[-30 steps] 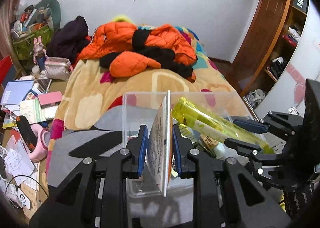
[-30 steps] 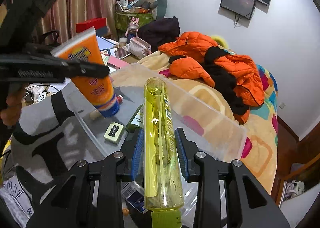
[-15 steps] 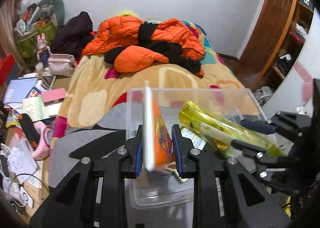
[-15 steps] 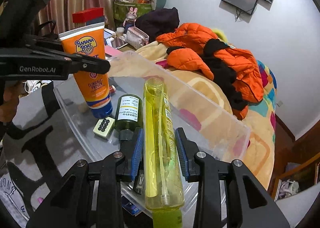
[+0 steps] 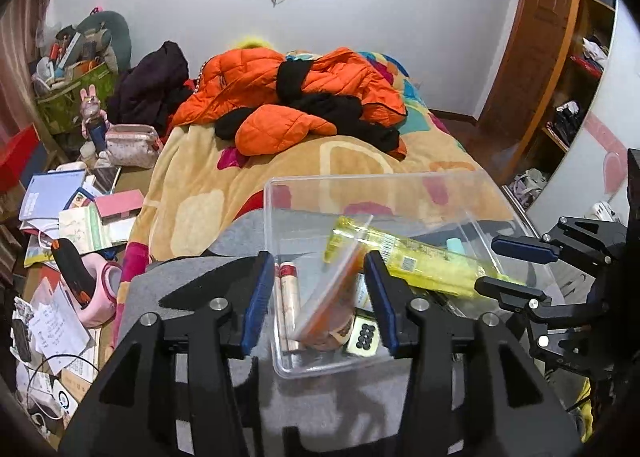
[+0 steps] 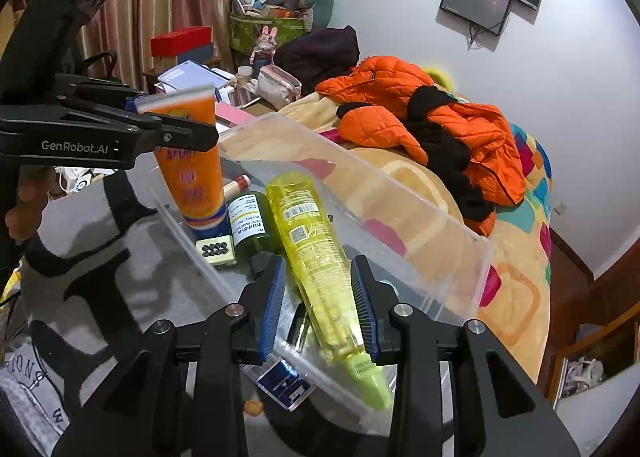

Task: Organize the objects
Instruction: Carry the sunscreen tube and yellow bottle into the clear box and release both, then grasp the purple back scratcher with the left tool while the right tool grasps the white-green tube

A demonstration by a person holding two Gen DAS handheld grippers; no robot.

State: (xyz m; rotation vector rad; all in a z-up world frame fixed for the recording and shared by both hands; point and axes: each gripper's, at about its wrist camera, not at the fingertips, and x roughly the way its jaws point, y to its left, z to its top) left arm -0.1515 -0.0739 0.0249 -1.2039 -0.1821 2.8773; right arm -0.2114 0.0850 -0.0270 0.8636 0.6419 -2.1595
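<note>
My left claw (image 5: pixel 318 299) hangs over the near left end of the clear bin (image 5: pixel 472 185), and its jaws are opening. The orange sunscreen tube (image 5: pixel 328 297) stands between the pads but touches neither, leaning cap-down into that end of the bin, blurred as if it is slipping out of my hold. Inside the bin, just left of the tube, lies a slim red-capped stick (image 5: pixel 289 297); just right of it sits a small pale box with black dots (image 5: pixel 362 337) and, seen from the right wrist, a dark green bottle (image 6: pixel 250 221).

Further right along the bin, my right claw (image 6: pixel 320 305) has its pads set around the long yellow bottle (image 6: pixel 316 253). The bottle rests slantwise across the bin with its neck sticking out over the near wall. Whether the pads truly press it I cannot tell; the gap on the left pad looks slight.

I judge this the dropping-in step. Next I should lift the left claw clear of the bin, then free the yellow bottle so it settles beside the green one.
</note>
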